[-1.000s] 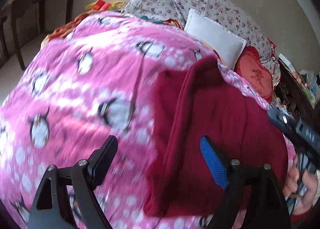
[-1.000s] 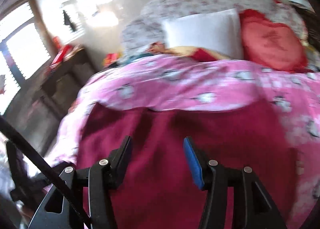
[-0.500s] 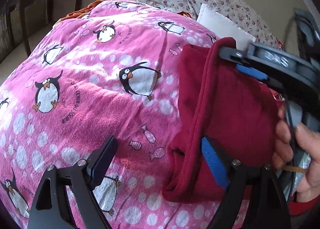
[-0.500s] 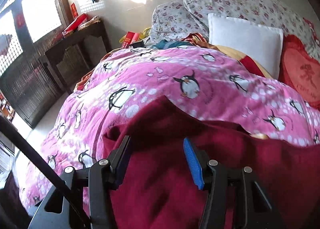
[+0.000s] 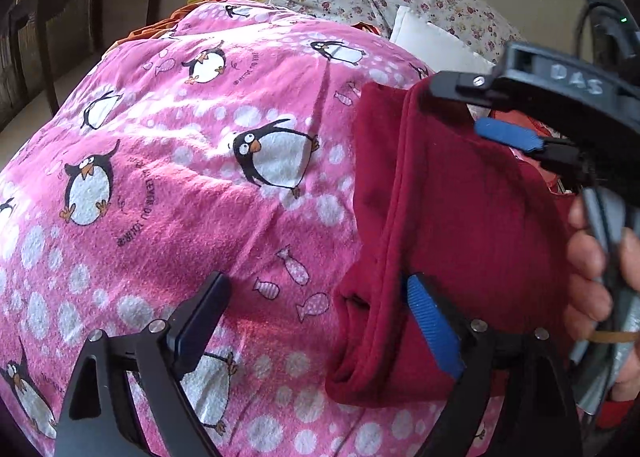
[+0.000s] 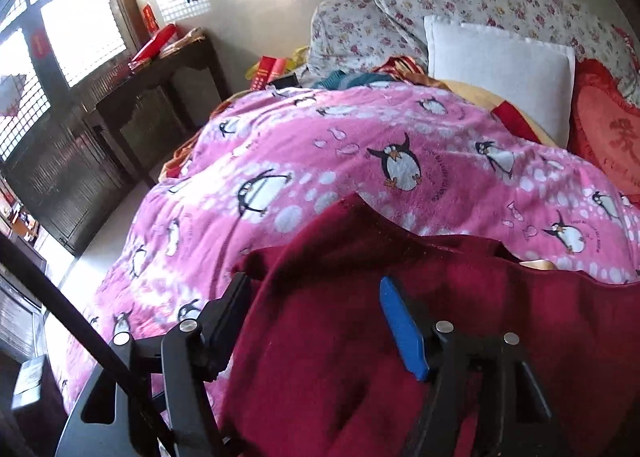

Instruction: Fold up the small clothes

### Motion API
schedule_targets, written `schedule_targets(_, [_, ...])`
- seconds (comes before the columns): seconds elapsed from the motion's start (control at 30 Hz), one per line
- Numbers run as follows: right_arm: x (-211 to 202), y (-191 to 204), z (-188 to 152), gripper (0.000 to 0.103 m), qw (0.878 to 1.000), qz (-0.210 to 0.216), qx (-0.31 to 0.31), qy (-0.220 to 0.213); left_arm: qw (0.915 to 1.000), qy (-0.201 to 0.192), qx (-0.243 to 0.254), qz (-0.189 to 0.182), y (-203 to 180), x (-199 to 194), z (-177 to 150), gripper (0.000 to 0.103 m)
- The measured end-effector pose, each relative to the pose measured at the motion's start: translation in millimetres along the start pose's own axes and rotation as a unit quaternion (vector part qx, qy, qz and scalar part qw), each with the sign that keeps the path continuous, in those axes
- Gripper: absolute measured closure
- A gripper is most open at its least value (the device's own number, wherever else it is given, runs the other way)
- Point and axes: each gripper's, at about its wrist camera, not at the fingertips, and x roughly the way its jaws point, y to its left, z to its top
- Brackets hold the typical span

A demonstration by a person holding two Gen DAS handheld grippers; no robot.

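A dark red garment [image 5: 448,217] lies folded on the pink penguin blanket [image 5: 200,177]; it also fills the bottom of the right wrist view [image 6: 360,337]. My left gripper [image 5: 316,317] is open at the garment's near left edge, its blue-padded finger [image 5: 434,329] against the fold. My right gripper [image 6: 316,321] is open with both fingers over the garment. In the left wrist view the right gripper [image 5: 472,113] reaches in from the right, with one finger over the garment's far edge.
Floral pillows [image 6: 480,5], a white pillow [image 6: 500,73] and a red heart cushion [image 6: 608,137] sit at the bed's head. A dark wooden table [image 6: 160,69] stands at the left by the window. The bed's left edge drops to the floor [image 5: 36,105].
Both grippers have come closer to the garment. The right gripper swung in over its far edge, and the left gripper now rests at the near folded edge.
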Motion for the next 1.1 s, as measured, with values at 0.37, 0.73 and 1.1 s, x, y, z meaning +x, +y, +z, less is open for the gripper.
schedule_targets(0.37, [-4.4, 11.1, -3.2, 0.022, 1.000, -0.006, 0.000, 0.018, 0.9983, 0.006, -0.029, -0.049, 9.8, -7.9, -9.9, 0.010])
schedule_targets(0.73, [25.4, 34.7, 2.4, 0.013, 0.999, -0.004, -0.021, 0.049, 0.9926, 0.015, -0.027, -0.118, 12.6, -1.3, -15.1, 0.000])
schedule_targets(1.1, [58.8, 50.5, 5.2, 0.009, 0.987, -0.075, -0.096, 0.105, 0.9938, 0.012, 0.026, -0.107, 2.6, 6.9, -14.6, 0.000])
